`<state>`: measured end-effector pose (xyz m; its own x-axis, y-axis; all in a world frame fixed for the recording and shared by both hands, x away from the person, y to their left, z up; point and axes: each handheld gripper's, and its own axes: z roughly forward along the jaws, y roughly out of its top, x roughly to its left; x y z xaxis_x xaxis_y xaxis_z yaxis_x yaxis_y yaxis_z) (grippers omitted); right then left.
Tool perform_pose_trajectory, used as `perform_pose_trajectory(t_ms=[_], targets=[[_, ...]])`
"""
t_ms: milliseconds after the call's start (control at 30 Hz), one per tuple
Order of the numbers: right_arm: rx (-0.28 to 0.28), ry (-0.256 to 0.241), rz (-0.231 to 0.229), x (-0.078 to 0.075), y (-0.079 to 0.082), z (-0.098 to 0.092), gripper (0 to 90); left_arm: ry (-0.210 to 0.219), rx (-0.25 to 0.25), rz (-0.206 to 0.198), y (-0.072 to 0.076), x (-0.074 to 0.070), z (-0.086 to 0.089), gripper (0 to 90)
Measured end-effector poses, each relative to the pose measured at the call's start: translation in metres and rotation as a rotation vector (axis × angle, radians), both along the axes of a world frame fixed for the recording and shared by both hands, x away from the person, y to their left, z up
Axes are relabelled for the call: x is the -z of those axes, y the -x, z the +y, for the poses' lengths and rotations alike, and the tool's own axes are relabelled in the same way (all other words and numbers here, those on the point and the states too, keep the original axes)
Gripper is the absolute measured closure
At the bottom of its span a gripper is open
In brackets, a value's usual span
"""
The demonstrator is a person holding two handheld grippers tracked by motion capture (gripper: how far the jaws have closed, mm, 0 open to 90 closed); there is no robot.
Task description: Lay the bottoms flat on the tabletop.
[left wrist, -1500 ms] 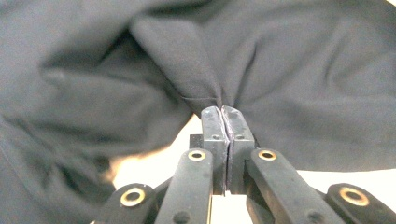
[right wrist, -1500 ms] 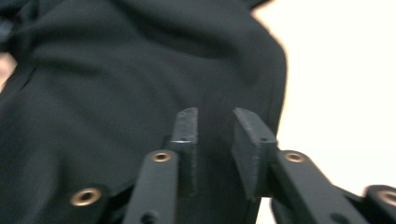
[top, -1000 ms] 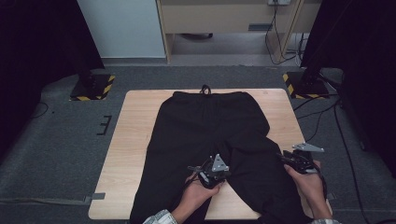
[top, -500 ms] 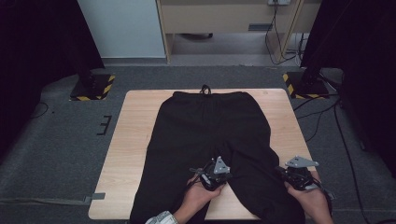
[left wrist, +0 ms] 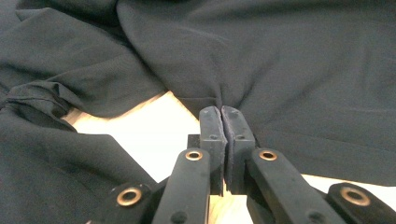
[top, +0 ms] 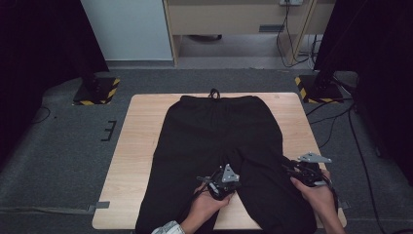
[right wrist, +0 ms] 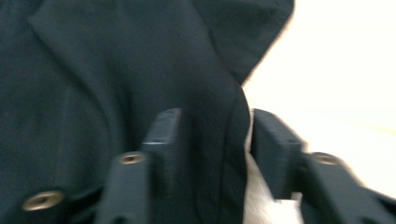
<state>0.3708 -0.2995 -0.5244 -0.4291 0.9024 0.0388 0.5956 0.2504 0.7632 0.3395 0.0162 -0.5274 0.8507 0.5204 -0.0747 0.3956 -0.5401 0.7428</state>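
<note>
Centrally, one pair of black fabric trousers (top: 221,134) spread flat on one light wooden table (top: 141,146). Two grippers: left gripper (left wrist: 220,112) clamped on inner-leg hem; right gripper (right wrist: 212,135) parted, straddling a raised fold at outer leg edge.

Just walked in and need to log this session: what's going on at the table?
A person is handling black trousers spread flat on a wooden table. The left gripper is pinched shut on the fabric near the crotch. The right gripper straddles the outer edge of one leg, its fingers not yet closed.
</note>
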Motion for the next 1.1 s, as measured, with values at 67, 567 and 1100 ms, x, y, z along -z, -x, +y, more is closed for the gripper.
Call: perform_pose_trajectory(t_ms=[67,567,1100], targets=[[-0.024,0.009,-0.013,-0.002,0.001,0.002,79.8,0.003,-0.003,0.003,-0.001,0.0,0.001,87.1],[0.059,0.045,-0.065,-0.018,0.022,-0.009,59.4,0.022,-0.029,0.004,-0.007,-0.005,0.009,82.3],[-0.054,0.061,0.044,0.004,0.025,0.008,60.8,0.049,-0.181,-0.084,-0.041,-0.005,0.016,57.9]])
